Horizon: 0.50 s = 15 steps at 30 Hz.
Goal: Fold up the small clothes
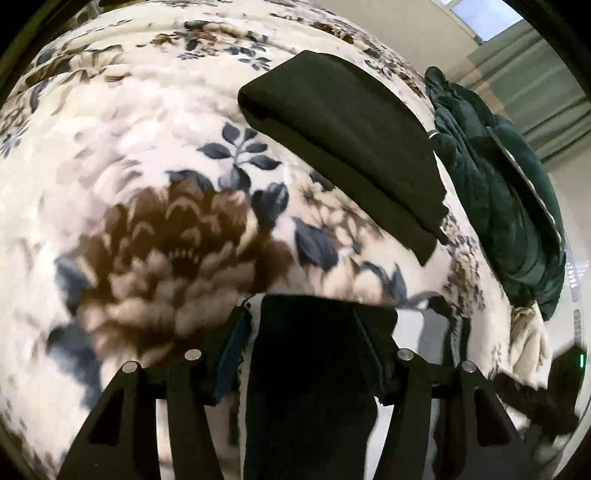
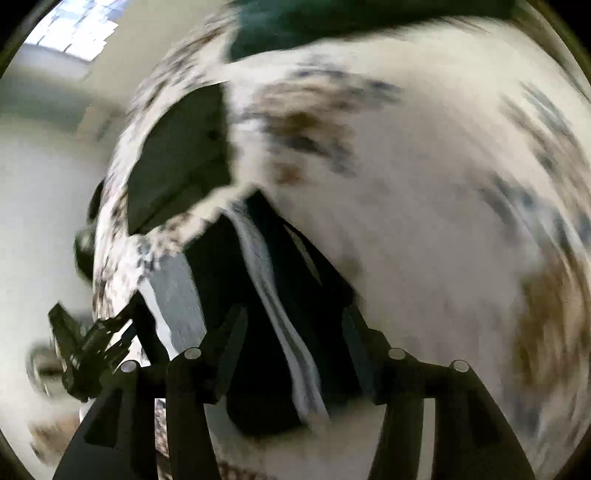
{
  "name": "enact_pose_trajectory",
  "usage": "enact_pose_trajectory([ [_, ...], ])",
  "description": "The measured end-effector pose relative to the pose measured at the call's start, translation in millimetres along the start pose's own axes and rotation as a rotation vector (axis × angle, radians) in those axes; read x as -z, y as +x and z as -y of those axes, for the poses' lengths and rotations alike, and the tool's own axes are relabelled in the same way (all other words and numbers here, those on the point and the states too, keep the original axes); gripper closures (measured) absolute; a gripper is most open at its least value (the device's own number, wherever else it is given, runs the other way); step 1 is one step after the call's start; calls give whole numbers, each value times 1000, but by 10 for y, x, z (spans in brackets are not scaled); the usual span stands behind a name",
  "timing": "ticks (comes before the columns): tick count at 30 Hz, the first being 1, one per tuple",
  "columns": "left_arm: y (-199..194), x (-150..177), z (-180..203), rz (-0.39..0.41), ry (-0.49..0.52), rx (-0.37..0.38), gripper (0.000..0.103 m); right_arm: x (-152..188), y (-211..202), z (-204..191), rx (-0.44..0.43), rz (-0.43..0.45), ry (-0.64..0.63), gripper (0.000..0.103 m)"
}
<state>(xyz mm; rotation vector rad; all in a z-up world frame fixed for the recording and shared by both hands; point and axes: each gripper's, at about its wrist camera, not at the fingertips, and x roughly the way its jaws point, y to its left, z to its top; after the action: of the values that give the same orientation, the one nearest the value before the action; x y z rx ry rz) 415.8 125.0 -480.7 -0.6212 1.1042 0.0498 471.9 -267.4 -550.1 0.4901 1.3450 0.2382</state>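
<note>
A black garment point(image 1: 314, 369) hangs between the fingers of my left gripper point(image 1: 310, 332), which is shut on it above the floral blanket point(image 1: 147, 147). In the blurred right wrist view my right gripper point(image 2: 291, 332) is shut on the same black garment point(image 2: 258, 369), which shows white side stripes point(image 2: 291, 350). A folded dark olive garment point(image 1: 343, 147) lies flat on the blanket beyond the left gripper; it also shows in the right wrist view point(image 2: 177, 158), to the upper left. The left gripper point(image 2: 88, 347) appears at the lower left of the right wrist view.
A dark green quilted jacket point(image 1: 498, 192) lies heaped at the blanket's right edge; it shows as a green blur point(image 2: 295, 26) at the top of the right wrist view. Beyond the bed edge are a pale floor, curtains point(image 1: 535, 92) and a window.
</note>
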Motion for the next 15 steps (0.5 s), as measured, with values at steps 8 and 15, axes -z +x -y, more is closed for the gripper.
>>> enact_pose_trajectory([
  [8, -81, 76, -174, 36, -76, 86, 77, -681, 839, -486, 103, -72, -255, 100],
  [15, -24, 36, -188, 34, -113, 84, 77, -870, 529, -639, 106, 59, -283, 100],
])
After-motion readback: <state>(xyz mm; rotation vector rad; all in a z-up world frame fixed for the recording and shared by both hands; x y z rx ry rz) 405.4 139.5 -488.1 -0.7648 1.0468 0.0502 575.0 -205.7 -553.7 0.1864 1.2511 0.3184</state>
